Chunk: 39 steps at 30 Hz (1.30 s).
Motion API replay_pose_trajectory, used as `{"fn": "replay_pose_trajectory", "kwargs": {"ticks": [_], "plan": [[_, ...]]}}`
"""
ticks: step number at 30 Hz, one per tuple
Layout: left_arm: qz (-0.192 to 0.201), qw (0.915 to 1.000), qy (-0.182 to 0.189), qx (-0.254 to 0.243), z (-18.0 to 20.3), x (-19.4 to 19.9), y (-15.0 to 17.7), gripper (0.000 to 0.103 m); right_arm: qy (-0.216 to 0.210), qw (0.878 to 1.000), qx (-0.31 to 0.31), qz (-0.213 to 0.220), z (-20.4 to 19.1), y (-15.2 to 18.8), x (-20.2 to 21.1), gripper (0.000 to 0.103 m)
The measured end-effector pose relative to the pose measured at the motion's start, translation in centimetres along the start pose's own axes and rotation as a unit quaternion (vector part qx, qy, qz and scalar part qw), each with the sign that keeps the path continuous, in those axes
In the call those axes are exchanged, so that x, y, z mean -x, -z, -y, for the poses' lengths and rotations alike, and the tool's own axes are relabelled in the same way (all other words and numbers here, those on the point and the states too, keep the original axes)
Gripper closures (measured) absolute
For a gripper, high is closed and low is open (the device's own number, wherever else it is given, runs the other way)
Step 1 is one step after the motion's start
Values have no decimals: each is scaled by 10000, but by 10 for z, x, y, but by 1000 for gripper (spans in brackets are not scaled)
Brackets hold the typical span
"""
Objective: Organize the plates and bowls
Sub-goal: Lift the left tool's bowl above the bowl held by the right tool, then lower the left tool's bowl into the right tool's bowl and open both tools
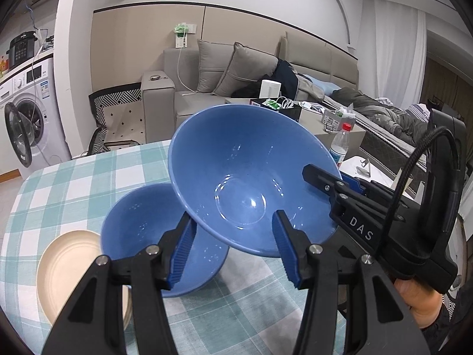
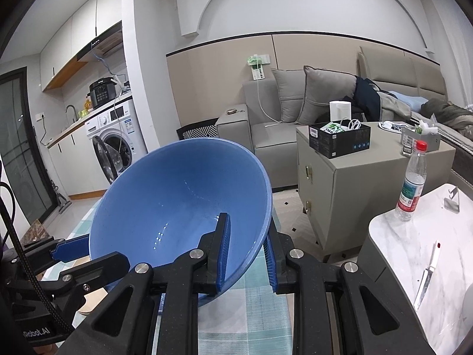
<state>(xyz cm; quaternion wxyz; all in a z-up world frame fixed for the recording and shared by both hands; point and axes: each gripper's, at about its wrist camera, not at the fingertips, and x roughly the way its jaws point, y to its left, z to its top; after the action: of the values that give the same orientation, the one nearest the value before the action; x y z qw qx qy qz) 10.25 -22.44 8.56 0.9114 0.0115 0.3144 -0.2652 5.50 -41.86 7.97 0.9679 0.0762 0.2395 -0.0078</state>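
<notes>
Right wrist view: my right gripper (image 2: 246, 251) pinches the rim of the tilted large blue bowl (image 2: 177, 201). My left gripper (image 1: 233, 248) hangs spread and empty, just under that bowl, above the smaller blue bowl (image 1: 142, 236).

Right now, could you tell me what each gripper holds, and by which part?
The right gripper pinches the tilted blue bowl by its rim. The left gripper holds nothing.

cream plate (image 1: 71, 269): near edge hidden behind the left gripper (image 1: 233, 247) arm; right side under the lower blue bowl (image 1: 142, 236).
lower blue bowl: far rim covered by the tilted blue bowl (image 1: 236, 177).
table (image 1: 74, 183): near edge cut off by frame.
bottle (image 2: 411, 186) label: too small to read.
</notes>
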Motion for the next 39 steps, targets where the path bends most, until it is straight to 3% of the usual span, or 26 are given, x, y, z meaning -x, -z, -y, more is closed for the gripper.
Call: {"fn": "replay_pose_trajectory", "kwargs": {"ticks": [39], "plan": [[8,9974,-551,458,-63,9,10,50,-368,9988,235,-239,-56,19,-37,81]]}}
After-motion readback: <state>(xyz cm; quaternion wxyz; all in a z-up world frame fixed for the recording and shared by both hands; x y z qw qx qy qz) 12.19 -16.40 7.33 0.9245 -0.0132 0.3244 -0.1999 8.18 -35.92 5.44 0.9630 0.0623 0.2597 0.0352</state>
